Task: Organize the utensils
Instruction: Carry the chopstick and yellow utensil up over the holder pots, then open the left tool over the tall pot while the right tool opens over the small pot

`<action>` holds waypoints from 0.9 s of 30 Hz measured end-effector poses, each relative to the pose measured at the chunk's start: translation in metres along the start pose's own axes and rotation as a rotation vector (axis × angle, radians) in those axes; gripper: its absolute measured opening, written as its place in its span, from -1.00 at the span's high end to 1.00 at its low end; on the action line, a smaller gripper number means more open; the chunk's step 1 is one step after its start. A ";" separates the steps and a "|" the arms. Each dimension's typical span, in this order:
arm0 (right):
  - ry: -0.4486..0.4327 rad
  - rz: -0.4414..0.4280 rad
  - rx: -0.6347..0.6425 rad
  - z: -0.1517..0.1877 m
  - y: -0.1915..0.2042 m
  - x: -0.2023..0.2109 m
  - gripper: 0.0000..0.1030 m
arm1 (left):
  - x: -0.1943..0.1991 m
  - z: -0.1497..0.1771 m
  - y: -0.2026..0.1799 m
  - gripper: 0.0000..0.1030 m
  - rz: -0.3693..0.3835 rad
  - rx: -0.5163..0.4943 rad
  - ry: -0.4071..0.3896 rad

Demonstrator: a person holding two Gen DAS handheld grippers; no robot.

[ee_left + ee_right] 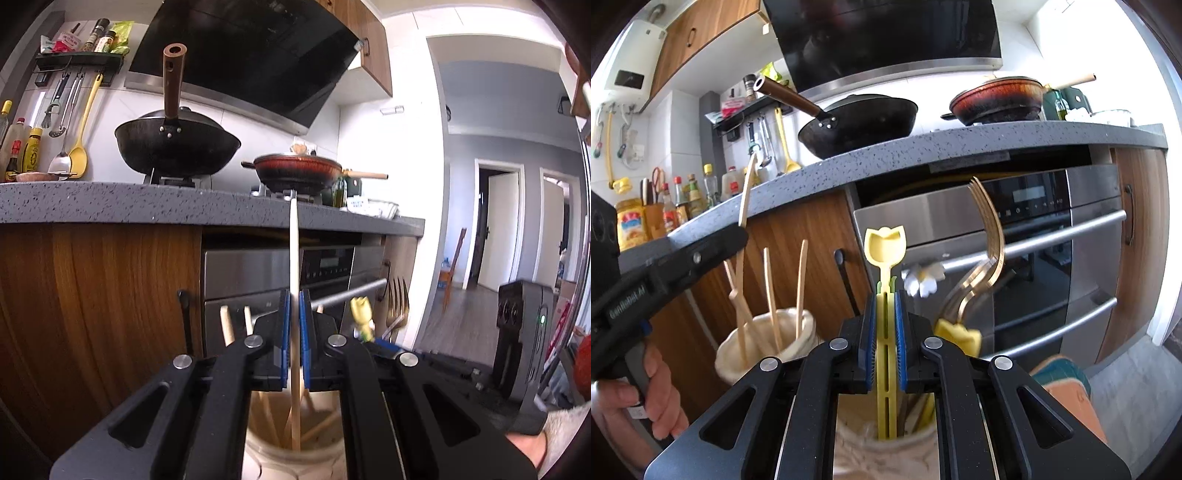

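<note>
My left gripper (294, 295) is shut on a long wooden chopstick (294, 254) that stands upright, its lower end inside a cream holder (295, 454) with several other wooden chopsticks. My right gripper (886, 295) is shut on a yellow tulip-shaped utensil (885, 243), whose lower end is inside another cream holder (886, 450). Gold forks (990, 236) and a white flower-topped piece (923, 278) rise from that holder too. In the right wrist view the left gripper (738, 236) holds its chopstick (747, 192) over the cream holder (764, 347) at left.
Behind stand wooden cabinets (92, 314), a steel oven (1034, 258) and a grey speckled counter (110, 206) carrying a black wok (177, 147) and a reddish pan (295, 171). Sauce bottles (676, 206) stand at the counter's left. An orange and teal item (1067, 391) lies at right.
</note>
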State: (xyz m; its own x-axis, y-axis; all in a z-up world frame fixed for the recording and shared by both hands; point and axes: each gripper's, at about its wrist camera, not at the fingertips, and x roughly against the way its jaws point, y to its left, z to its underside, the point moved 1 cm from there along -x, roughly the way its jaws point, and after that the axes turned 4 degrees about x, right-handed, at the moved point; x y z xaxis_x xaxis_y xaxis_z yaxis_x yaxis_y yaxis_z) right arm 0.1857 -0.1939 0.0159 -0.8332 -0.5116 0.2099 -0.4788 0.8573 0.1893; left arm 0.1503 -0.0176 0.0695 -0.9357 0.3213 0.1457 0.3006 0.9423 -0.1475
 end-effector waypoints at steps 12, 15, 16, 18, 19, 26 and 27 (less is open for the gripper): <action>0.110 0.021 0.046 0.022 0.008 0.012 0.79 | 0.008 0.026 -0.002 0.89 -0.029 -0.028 0.184; 0.121 0.023 0.053 0.021 0.010 0.012 0.63 | 0.006 0.027 -0.002 0.88 -0.041 -0.024 0.201; 0.120 0.021 0.054 0.020 0.010 0.014 0.48 | 0.006 0.027 -0.003 0.84 -0.040 -0.026 0.199; 0.108 0.023 0.056 0.017 0.012 0.019 0.40 | 0.010 0.025 -0.003 0.52 -0.033 -0.025 0.193; 0.104 0.028 0.057 0.016 0.011 0.021 0.39 | 0.013 0.023 -0.004 0.35 -0.034 -0.026 0.187; 0.112 0.073 0.063 0.023 0.011 0.058 0.07 | 0.040 0.026 -0.006 0.14 -0.043 -0.036 0.187; 0.133 0.080 0.070 0.026 0.011 0.061 0.01 | 0.044 0.029 -0.006 0.10 -0.047 -0.034 0.196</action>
State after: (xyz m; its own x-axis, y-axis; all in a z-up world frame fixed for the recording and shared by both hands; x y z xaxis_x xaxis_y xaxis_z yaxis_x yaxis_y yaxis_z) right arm 0.1221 -0.2140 0.0055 -0.8276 -0.4406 0.3477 -0.4343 0.8952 0.1005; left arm 0.1022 -0.0119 0.0482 -0.8959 0.2861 0.3400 0.2668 0.9582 -0.1032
